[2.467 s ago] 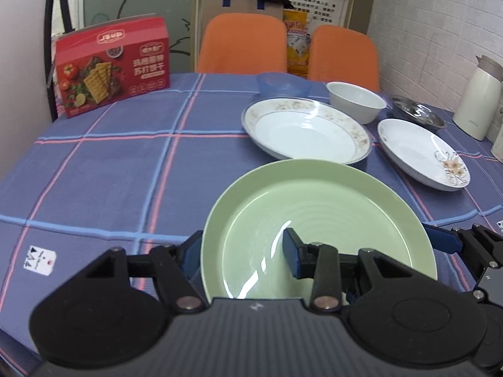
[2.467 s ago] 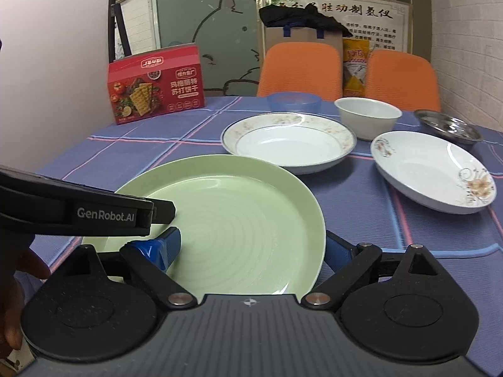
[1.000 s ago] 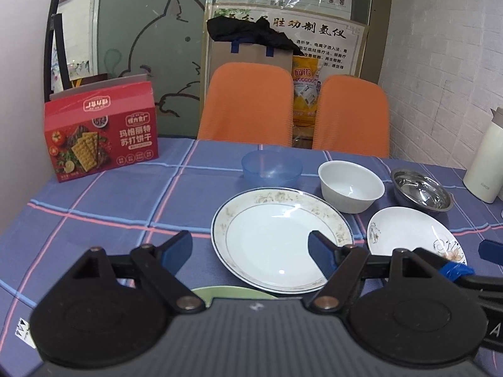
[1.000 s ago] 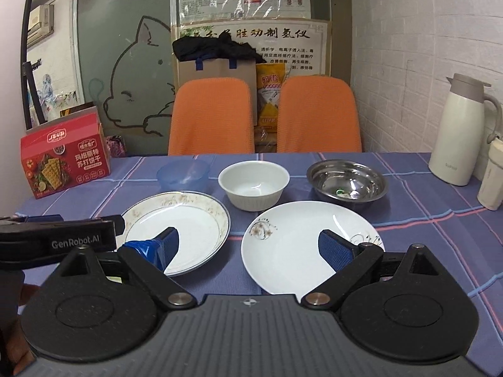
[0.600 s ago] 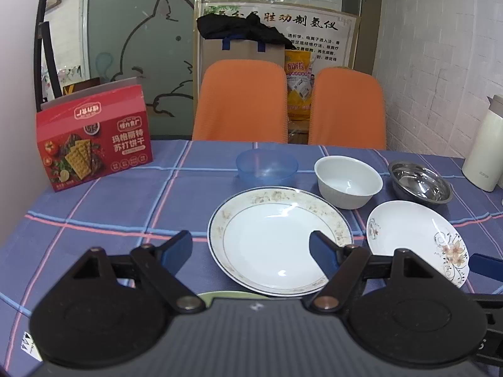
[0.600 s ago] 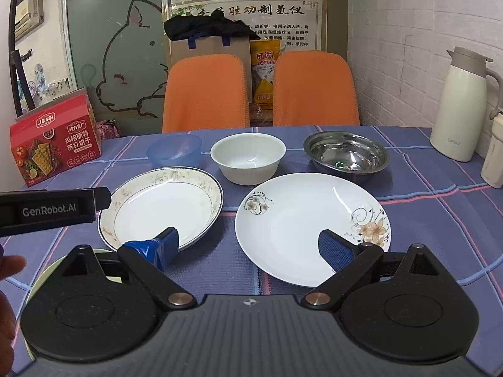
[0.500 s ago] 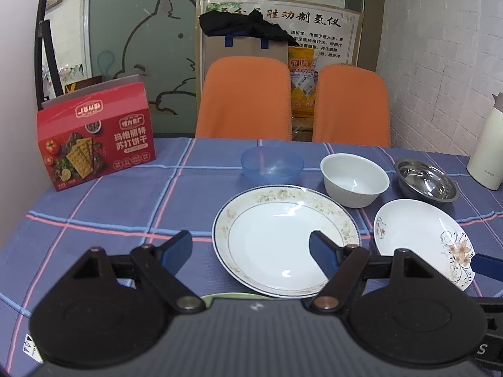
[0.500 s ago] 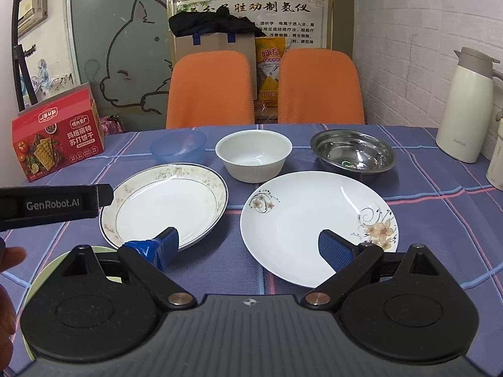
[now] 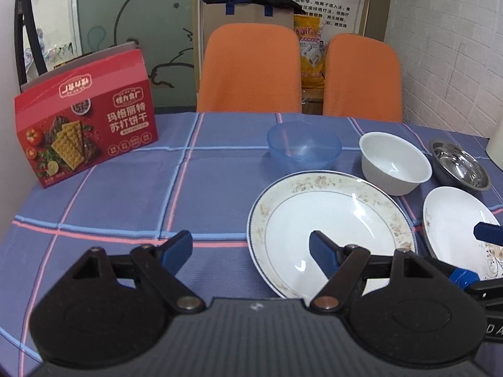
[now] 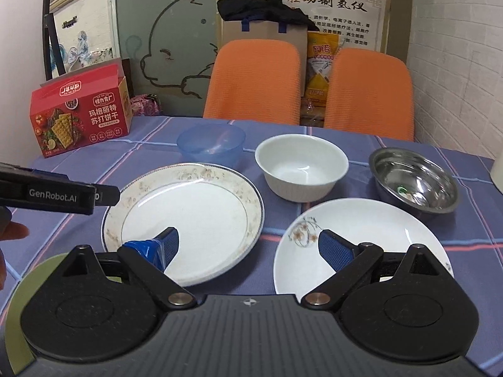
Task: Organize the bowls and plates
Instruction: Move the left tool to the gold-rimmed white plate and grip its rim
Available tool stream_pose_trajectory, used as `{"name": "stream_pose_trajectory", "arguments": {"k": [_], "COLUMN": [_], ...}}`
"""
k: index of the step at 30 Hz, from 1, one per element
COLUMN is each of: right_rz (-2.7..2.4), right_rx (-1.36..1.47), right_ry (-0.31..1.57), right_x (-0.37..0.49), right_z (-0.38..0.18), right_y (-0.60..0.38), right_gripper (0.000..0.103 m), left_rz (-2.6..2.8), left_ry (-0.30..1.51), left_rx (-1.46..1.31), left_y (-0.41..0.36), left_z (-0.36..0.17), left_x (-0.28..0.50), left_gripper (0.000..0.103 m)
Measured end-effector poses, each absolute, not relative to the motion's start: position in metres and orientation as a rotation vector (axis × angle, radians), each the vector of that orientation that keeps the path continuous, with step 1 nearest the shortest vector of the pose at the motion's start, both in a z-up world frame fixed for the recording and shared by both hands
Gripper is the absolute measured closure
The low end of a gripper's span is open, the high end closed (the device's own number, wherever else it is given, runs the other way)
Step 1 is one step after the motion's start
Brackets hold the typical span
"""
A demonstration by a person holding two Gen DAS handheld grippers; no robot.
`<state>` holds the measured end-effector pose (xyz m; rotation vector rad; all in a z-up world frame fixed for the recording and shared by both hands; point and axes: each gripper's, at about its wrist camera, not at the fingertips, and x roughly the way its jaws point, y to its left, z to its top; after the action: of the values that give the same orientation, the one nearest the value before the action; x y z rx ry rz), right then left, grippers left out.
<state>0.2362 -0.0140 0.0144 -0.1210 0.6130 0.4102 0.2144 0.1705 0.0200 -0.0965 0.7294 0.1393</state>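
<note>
Grippers first: left gripper (image 9: 251,250) and right gripper (image 10: 248,243) both spread wide, nothing held, poised low over blue checked tablecloth (image 9: 125,201). Green plate (image 10: 22,286) glimpsed nearest, mostly hidden under right tool. Beyond: gold-rimmed plate (image 10: 185,207) beside flower-print plate (image 10: 371,226), apart. Farther back, 3 bowls in a row: blue plastic bowl (image 10: 210,143), white bowl (image 10: 301,165), steel bowl (image 10: 413,177). Judged next step: lifting gold-rimmed plate for stacking. Best approached low at near rim, 1 finger slid under lip, closed firmly, kept level, clear of white bowl. Glazed rim likely slippery.
</note>
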Motion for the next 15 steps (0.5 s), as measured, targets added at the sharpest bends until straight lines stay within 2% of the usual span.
{"name": "stream_pose_trajectory", "arguments": {"k": [8,15], "right_rz": [0.455,0.525], "right_rx": [-0.149,-0.143], "right_ry": [0.705,0.795], "right_x": [0.293,0.302], "right_z": [-0.006,-0.023], "right_y": [0.004,0.024], "right_gripper": [0.02,0.02], "left_rz": [0.184,0.174], "left_ry": [0.757,0.781], "left_rx": [-0.14,-0.164], "left_y": [0.199,0.211], "left_z": [0.008,-0.002], "left_x": [0.232,0.242], "left_gripper": [0.027,0.027]}}
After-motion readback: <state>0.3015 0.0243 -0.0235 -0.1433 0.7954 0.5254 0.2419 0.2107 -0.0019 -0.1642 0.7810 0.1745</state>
